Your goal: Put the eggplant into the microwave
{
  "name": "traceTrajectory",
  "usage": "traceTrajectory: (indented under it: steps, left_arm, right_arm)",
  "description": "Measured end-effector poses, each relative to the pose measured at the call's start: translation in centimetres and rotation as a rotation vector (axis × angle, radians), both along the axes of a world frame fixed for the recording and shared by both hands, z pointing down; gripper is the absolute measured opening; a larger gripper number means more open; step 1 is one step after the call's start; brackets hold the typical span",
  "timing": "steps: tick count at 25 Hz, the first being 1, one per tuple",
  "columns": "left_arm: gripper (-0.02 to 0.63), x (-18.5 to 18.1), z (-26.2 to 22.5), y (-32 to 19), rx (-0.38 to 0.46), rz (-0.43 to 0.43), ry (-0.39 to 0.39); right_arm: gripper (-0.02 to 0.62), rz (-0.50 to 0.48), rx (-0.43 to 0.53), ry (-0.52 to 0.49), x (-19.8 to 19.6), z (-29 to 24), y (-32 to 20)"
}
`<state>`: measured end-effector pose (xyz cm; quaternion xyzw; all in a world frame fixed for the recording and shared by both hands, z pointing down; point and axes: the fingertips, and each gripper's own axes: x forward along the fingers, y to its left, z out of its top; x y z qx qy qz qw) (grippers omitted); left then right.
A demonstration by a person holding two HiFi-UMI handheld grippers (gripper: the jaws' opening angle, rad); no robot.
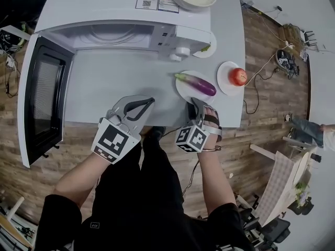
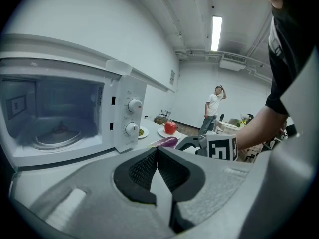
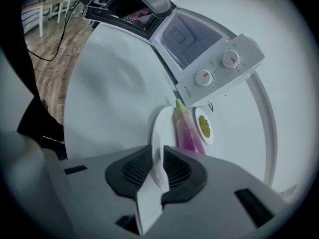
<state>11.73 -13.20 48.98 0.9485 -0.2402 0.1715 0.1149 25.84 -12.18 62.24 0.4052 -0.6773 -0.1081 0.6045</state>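
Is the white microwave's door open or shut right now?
Open: the white microwave's black-windowed door stands wide left, baring the glass turntable inside.

It strikes me as a lab or test room with a kitchen corner set up in it, not a home. A microwave point(image 1: 94, 7) and plates of food point(image 1: 225, 86) sit on a plain white table point(image 1: 131, 82), yet loose cables point(image 1: 257, 95) trail over the wood-look floor point(image 1: 261, 41) at the right of the head view. In the left gripper view there are bare white walls point(image 2: 99, 24), a ceiling strip light point(image 2: 216, 33) at the upper right, and a person point(image 2: 214, 108) standing at the back.
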Motion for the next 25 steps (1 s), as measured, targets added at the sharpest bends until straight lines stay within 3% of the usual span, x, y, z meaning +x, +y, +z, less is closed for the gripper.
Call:
traceTrajectory:
  steps: [2, 10, 17, 25]
  left_arm:
    - [0.009, 0.0, 0.0, -0.2, 0.004, 0.0, 0.0]
    - [0.009, -0.6, 0.2, -0.4, 0.037, -0.015, -0.008]
    - [0.009, -1.5, 0.5, -0.3, 0.071, -0.041, -0.018]
    - [0.009, -1.4, 0.8, 0.1, 0.095, -0.047, -0.013]
  right_arm:
    - [0.038, -0.011, 0.002, 0.021, -0.1, 0.2, -0.1]
    - [0.037, -0.033, 0.136, 0.128, 0.1, 0.0, -0.2]
    - [0.025, -0.019, 0.266, 0.143, 0.2, -1.1, -0.1]
    - [0.021, -0.029, 0.329, 0.171, 0.2, -1.5, 0.2]
